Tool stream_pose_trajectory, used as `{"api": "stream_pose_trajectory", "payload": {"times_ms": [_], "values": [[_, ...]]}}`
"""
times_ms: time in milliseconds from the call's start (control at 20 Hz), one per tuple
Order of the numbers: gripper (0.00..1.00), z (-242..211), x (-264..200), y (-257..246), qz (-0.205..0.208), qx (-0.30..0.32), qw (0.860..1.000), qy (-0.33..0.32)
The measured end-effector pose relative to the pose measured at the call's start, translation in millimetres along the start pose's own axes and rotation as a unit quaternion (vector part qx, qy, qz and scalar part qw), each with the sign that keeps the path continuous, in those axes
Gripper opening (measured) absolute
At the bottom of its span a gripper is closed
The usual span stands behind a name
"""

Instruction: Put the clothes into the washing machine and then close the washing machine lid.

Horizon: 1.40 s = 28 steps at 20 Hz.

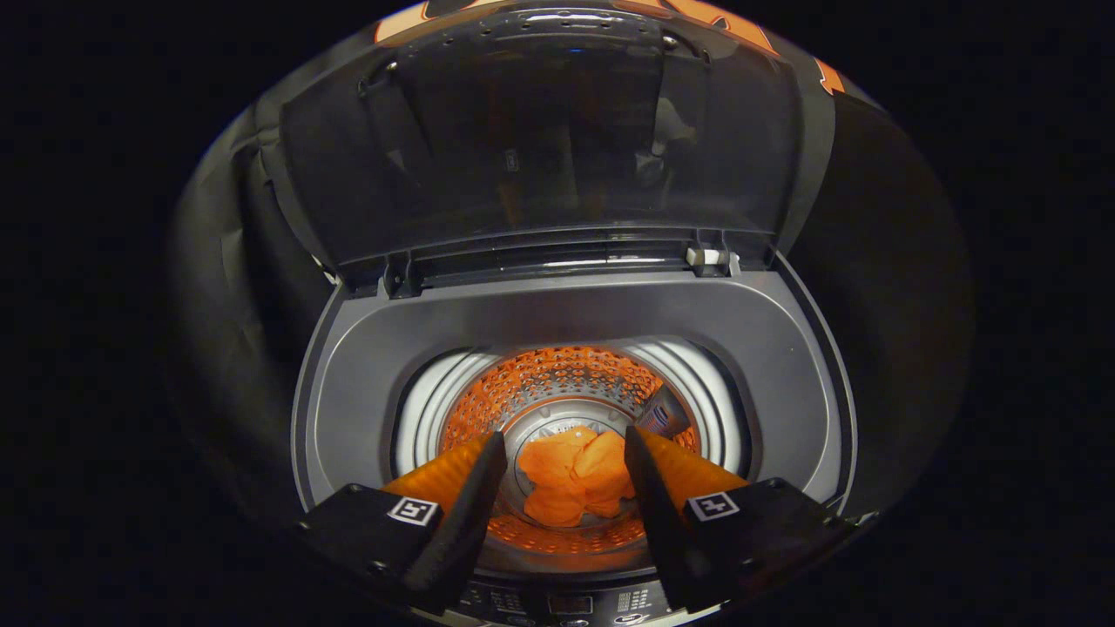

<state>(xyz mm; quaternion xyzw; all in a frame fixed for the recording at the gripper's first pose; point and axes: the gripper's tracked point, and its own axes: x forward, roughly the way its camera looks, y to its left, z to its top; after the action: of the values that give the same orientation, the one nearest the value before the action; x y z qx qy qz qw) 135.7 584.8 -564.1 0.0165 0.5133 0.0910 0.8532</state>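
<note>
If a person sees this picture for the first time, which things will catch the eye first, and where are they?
First the orange cloth, crumpled at the bottom of the drum, seen between the two open fingers of the claw, which hold nothing. Next the dark lid, standing raised behind the opening of the washer.

Not much besides the black cloth (218,287) here, hanging as the booth's backdrop around the washing machine (575,305). Left of the machine it catches a bit of light, and you can see soft folds and a few creases running down it. Right of the machine it goes much darker. It looks smoother there, I think, but honestly it's too dim to tell. A strip of it also peeks out behind the machine's top.
</note>
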Motion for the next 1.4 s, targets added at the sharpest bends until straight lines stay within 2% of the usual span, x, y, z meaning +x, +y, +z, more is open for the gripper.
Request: {"api": "stream_pose_trajectory", "payload": {"times_ms": [250,500,750,1100,1250,1350,1400], "values": [[0.99,2.8,-6.0,-2.3,0.005,-0.002,1.000,-0.007],[1.00,27.8,-40.9,4.4,0.023,-0.014,0.998,-0.061],[0.99,90.5,-107.1,6.5,0.048,0.008,0.984,-0.171],[0.99,201.2,-206.3,-24.5,0.044,0.002,0.948,-0.316],[0.99,246.5,-236.0,-30.4,0.041,-0.010,0.934,-0.354],[0.99,277.6,-248.1,-27.5,0.044,-0.011,0.933,-0.358],[0.99,285.5,-239.1,-27.3,0.049,-0.011,0.934,-0.353]]}}
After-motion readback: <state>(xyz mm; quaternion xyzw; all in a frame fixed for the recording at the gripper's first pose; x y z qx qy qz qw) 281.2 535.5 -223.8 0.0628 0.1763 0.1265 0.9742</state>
